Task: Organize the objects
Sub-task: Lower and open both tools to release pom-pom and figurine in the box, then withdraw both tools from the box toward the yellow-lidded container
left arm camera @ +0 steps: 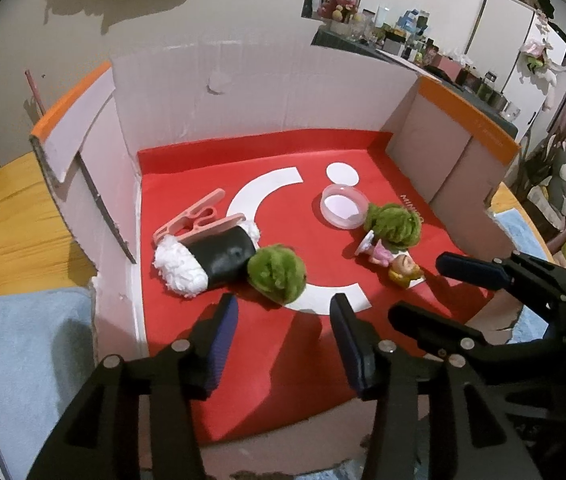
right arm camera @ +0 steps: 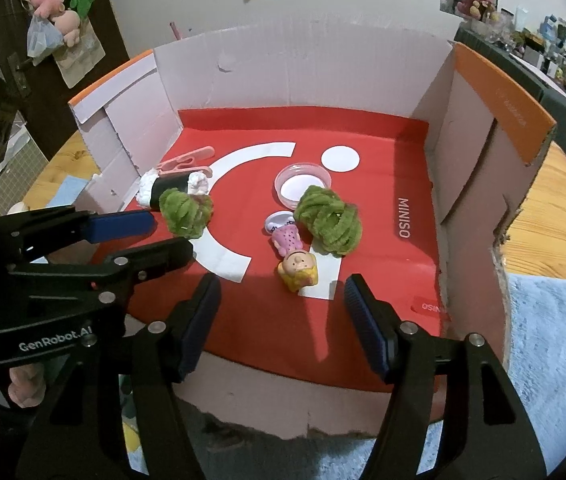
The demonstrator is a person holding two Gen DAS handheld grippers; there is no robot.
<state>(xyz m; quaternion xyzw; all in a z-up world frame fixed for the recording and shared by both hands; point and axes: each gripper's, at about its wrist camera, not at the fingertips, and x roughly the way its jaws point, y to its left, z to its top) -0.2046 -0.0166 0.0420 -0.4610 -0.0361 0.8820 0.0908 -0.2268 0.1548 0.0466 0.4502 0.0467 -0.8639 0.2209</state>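
Inside a cardboard box with a red floor (left arm camera: 275, 344) (right arm camera: 383, 216) lie a plush sushi roll (left arm camera: 207, 258) (right arm camera: 171, 186), a pink clip (left arm camera: 193, 220) (right arm camera: 189, 158), two green fuzzy balls (left arm camera: 277, 268) (left arm camera: 393, 224) (right arm camera: 185, 212) (right arm camera: 329, 222), a small doll figure (left arm camera: 393, 262) (right arm camera: 293, 256) and a clear round lid (left arm camera: 343, 204) (right arm camera: 303, 182). My left gripper (left arm camera: 283, 312) (right arm camera: 163, 238) is open and empty, just in front of the near green ball. My right gripper (right arm camera: 283, 304) (left arm camera: 423, 292) is open and empty, in front of the doll.
The box walls (left arm camera: 243, 92) (right arm camera: 471, 152) rise at the back and both sides; the front wall is low and torn. The box sits on a wooden table (left arm camera: 7, 216) (right arm camera: 555, 208) with light blue cloth (left arm camera: 35, 356) (right arm camera: 551, 340) around it.
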